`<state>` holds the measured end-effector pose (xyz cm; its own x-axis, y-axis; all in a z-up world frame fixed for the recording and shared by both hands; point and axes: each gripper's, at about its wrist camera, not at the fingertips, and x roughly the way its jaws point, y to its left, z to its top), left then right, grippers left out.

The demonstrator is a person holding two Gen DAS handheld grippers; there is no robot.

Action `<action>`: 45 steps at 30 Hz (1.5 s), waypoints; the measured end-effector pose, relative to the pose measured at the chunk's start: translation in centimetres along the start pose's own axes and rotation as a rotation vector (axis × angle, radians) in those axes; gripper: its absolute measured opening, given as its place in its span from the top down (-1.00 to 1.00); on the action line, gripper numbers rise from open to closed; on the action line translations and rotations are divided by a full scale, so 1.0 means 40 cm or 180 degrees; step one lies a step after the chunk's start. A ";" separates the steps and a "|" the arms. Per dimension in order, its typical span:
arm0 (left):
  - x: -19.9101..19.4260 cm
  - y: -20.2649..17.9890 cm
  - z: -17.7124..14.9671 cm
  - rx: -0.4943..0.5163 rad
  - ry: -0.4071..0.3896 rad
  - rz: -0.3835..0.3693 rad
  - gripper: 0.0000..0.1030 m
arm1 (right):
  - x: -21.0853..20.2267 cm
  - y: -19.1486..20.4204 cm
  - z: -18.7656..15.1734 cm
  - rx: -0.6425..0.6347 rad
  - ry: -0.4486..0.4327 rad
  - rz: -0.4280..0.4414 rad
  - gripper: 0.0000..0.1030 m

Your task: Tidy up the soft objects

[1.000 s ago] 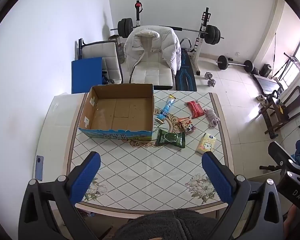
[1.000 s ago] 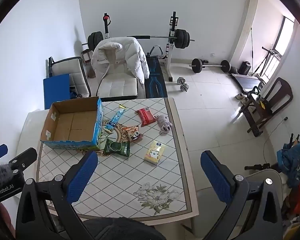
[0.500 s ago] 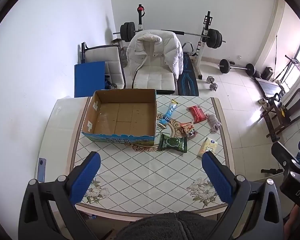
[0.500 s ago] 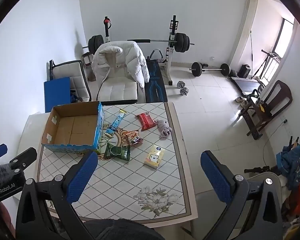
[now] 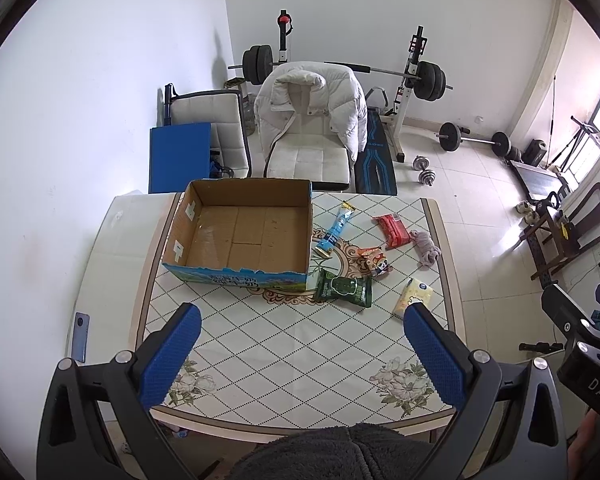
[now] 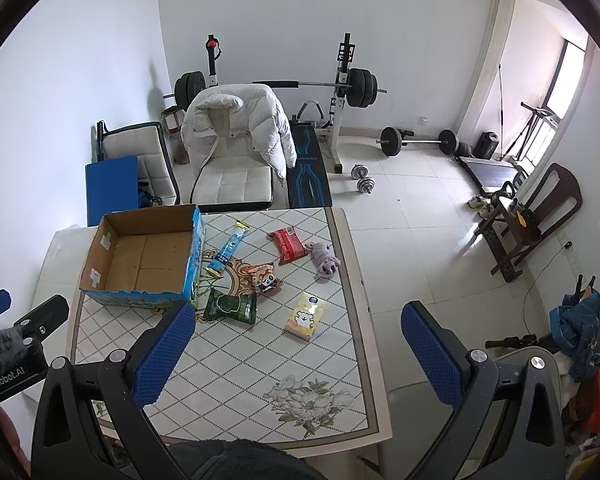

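An empty open cardboard box [image 5: 244, 236] [image 6: 144, 258] stands on the tiled table [image 5: 284, 344]. To its right lie a blue tube pack [image 5: 334, 230], a red pack [image 5: 392, 230], a purple soft toy [image 5: 426, 248] [image 6: 324, 258], an orange snack bag [image 5: 374, 262], a green pack [image 5: 344, 290] [image 6: 230, 306] and a yellow tissue pack [image 5: 414, 298] [image 6: 306, 316]. My left gripper [image 5: 300, 340] is open and empty, high above the table's near edge. My right gripper [image 6: 296, 340] is open and empty, high over the table's right side.
A white chair with a white jacket [image 5: 312, 120] stands behind the table, a second chair and blue board [image 5: 180, 156] to its left. A barbell rack [image 5: 416, 76] and dumbbells [image 5: 424, 170] are on the floor. A phone [image 5: 80, 336] lies left of the table.
Both grippers have risen and drawn back from the table, so the table and objects look smaller and lower in view. Nothing on the table has moved.
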<state>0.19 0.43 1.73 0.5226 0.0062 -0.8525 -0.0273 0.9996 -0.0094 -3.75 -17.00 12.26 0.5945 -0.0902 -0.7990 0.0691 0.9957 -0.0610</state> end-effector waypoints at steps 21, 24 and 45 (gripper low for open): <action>0.001 -0.013 0.004 -0.0008 0.0015 -0.0024 -1.00 | 0.004 0.012 0.005 -0.0034 -0.0034 0.0008 -1.00; 0.000 -0.019 0.007 0.0000 0.0007 -0.0023 -1.00 | 0.002 0.013 0.009 -0.0035 -0.0043 0.0005 -1.00; -0.005 -0.018 0.011 -0.0004 -0.0004 -0.0025 -1.00 | -0.004 0.024 0.021 -0.0051 -0.0069 0.0028 -1.00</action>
<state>0.47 -0.28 2.15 0.5238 -0.0017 -0.8518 -0.0241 0.9996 -0.0169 -3.11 -16.03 12.81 0.6124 -0.0815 -0.7863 0.0508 0.9967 -0.0637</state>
